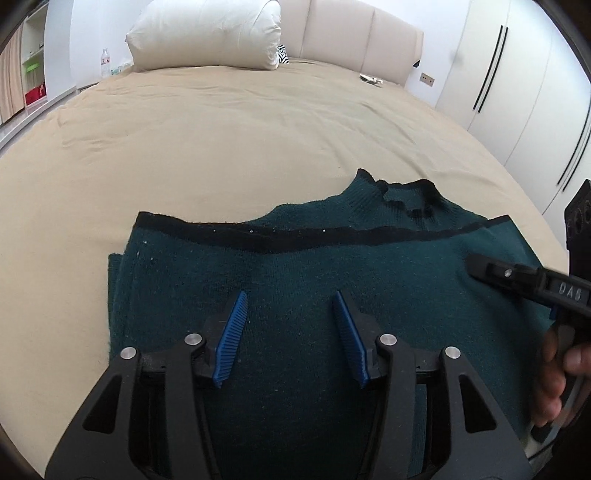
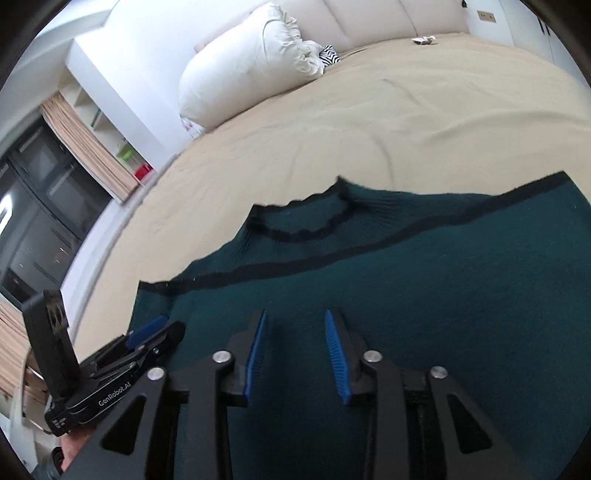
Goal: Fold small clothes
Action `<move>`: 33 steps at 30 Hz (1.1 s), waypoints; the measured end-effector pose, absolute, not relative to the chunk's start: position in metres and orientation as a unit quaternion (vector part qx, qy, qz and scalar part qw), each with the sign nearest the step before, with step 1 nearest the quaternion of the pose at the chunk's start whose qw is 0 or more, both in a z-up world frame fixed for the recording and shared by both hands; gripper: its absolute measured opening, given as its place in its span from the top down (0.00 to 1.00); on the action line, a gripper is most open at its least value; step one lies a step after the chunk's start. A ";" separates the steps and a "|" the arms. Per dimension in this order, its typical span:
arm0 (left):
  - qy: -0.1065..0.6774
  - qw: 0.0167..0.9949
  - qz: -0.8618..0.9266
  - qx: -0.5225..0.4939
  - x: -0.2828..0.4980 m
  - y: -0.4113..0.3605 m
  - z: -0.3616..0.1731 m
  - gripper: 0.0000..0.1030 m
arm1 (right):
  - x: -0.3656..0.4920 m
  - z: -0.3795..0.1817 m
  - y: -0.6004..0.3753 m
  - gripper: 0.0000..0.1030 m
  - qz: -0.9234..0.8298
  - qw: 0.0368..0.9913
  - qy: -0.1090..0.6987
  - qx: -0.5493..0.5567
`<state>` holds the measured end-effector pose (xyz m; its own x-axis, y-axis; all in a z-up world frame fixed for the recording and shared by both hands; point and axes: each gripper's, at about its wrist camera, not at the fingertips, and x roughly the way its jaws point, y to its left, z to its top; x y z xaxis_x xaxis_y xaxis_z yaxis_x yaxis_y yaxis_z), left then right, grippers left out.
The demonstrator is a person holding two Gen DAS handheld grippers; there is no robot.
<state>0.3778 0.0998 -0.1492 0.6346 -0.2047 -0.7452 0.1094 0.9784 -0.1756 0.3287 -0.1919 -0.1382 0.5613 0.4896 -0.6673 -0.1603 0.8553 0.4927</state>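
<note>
A dark green knit sweater [image 1: 295,269] with black trim lies folded on the beige bed; its collar [image 1: 406,199] points away from me. It also shows in the right wrist view [image 2: 406,295]. My left gripper [image 1: 290,299] hovers just over the sweater's middle, jaws open and empty. My right gripper [image 2: 294,317] is open and empty over the sweater too. In the left wrist view the right gripper [image 1: 480,264] comes in from the right edge. In the right wrist view the left gripper [image 2: 155,332] sits at the sweater's left edge.
The beige bed sheet [image 1: 221,140] spreads wide beyond the sweater. A white pillow [image 1: 207,33] and padded headboard [image 1: 351,29] stand at the far end. White wardrobe doors [image 1: 517,92] are on the right. Shelves [image 2: 122,147] and a dark window are on the left.
</note>
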 end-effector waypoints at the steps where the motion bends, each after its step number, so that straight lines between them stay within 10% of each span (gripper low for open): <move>1: 0.419 0.902 -0.086 -0.057 0.379 0.100 -0.150 0.51 | 0.329 -0.137 -0.202 0.72 0.185 0.864 0.423 0.199; 16: 0.410 0.907 -0.081 -0.046 0.376 0.095 -0.155 0.51 | 0.288 -0.133 -0.370 0.81 0.000 0.886 0.352 0.303; 25: 0.408 0.909 -0.080 -0.043 0.376 0.093 -0.156 0.51 | 0.249 -0.100 -0.280 0.48 0.128 0.902 0.342 0.230; 33: 0.405 0.910 -0.082 -0.046 0.376 0.094 -0.157 0.51 | 0.246 -0.135 -0.317 0.67 0.091 0.882 0.373 0.272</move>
